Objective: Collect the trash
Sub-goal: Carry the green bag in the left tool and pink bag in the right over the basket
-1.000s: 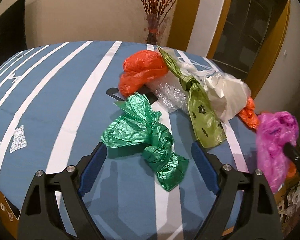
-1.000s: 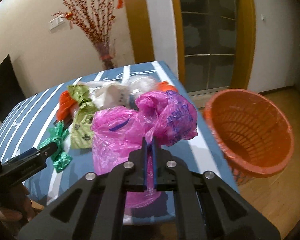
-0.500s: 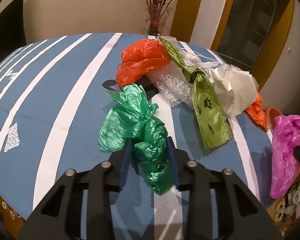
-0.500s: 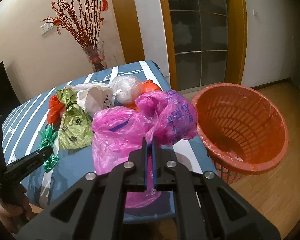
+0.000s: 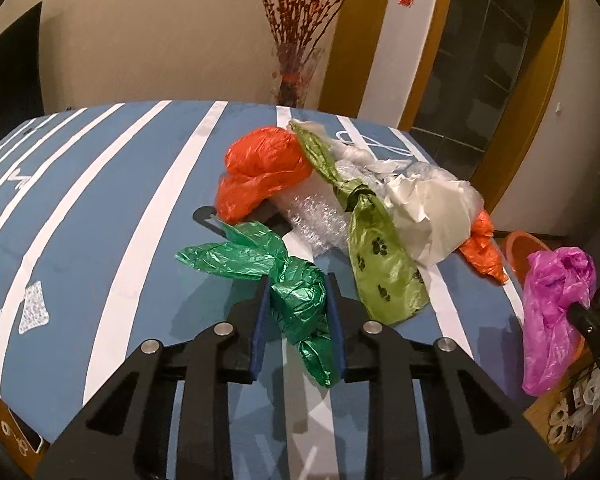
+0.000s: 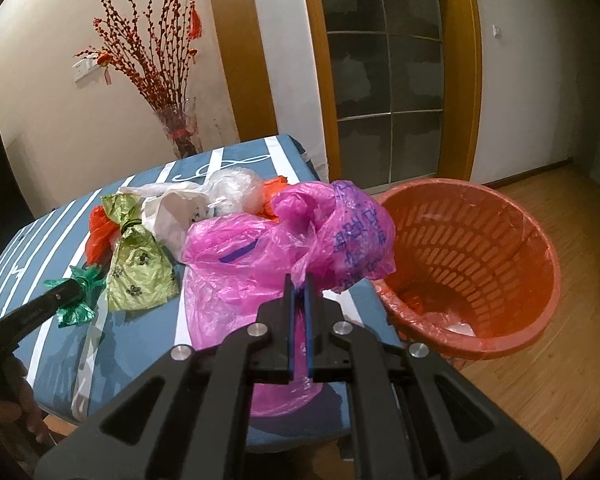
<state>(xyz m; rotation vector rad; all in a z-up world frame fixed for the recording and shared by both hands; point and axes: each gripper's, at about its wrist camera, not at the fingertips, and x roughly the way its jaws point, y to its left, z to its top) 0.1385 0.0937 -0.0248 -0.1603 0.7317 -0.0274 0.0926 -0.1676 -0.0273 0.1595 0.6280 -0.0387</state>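
While the left gripper (image 5: 298, 292) is closing on the green bag (image 5: 296, 300), the right gripper (image 6: 299, 280) pinches the pink bag (image 6: 292, 236) beside the orange basket (image 6: 532, 248).

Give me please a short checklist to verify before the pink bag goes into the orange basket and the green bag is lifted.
1. right gripper shut on pink bag: ok.
2. Pink bag above orange basket: not ok, it hangs beside the rim.
3. Basket has room: ok, mostly empty.
4. left gripper on green bag: ok, jaws closing, pads pressing it.
5. Green bag free of olive paw-print bag: ok, apart.
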